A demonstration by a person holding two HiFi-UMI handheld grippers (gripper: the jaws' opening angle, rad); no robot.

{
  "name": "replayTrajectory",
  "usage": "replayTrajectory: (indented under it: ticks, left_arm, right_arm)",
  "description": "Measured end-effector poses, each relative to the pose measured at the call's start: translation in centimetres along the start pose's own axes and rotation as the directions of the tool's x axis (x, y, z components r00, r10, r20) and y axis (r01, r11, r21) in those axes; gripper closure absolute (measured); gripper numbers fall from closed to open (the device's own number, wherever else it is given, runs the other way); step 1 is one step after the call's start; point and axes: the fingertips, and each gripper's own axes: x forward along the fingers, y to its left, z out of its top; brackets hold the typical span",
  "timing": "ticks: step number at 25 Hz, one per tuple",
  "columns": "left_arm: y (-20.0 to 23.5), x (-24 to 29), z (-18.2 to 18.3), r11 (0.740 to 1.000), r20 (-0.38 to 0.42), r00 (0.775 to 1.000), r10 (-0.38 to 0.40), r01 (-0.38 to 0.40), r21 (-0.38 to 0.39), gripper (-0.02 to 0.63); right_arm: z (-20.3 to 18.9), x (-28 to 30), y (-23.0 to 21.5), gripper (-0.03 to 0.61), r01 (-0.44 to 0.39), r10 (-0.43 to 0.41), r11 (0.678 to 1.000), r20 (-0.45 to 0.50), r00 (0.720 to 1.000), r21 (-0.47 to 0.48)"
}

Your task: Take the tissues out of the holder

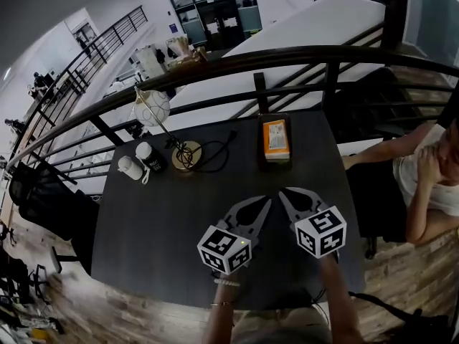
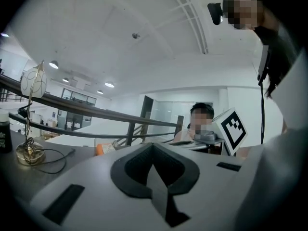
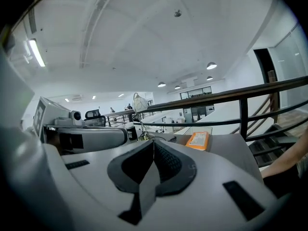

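Tissues (image 1: pixel 275 137), flat orange rectangular packet

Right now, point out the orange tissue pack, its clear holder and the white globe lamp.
orange tissue pack (image 1: pixel 275 137): head view, top face
clear holder (image 1: pixel 276 161): head view, near wall
white globe lamp (image 1: pixel 152 108): head view, shade

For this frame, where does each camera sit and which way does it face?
Head view: on the person's head, looking steeply down at the table; both forearms, the left gripper and the right gripper show.
Left gripper view: on the left gripper, low over the table, facing the railing and a seated person; its shut jaws and the right gripper show.
Right gripper view: on the right gripper, facing the tissue pack; its shut jaws and the left gripper show.
Shared: all three show the tissue pack and the lamp.
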Motion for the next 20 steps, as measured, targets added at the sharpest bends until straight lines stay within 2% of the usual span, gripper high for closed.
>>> replayTrajectory:
  ticks: [5,11,17,18,20]
  left_arm:
    - [2.6,1.8,-0.4,1.000,-0.017,1.000,0.013,-0.013,-0.007,0.606]
    - [6.2,3.6,-0.9,1.000,-0.049,0.999,0.004,-0.005,-0.014,0.606]
    - [9.6,6.1,-1.1,1.000,-0.077,0.997,-0.013,0.013,-0.007,0.606]
    - [9.9,6.5,-1.1,1.000,-0.080,0.997,-0.018,0.017,-0.008,0.606]
    - [10.8,7.2,-1.1,1.000,-0.087,0.996,-0.027,0.027,-0.006,0.606]
  right_arm:
    - [0.4,2.3,-1.8,0.565,-0.014,0.014,1.000,-0.015,1.000,-0.009]
    - [1.1,5.4,-4.4,0.565,0.053,-0.055,0.998,-0.037,0.998,-0.046]
    - [2.2,8.9,-7.9,0.561,0.071,-0.075,0.996,-0.078,0.994,-0.056]
    - [2.2,9.5,-8.4,0.550,0.066,-0.071,0.997,-0.091,0.993,-0.048]
    - [2.2,10.8,-9.2,0.478,0.057,-0.060,0.998,-0.118,0.991,-0.033]
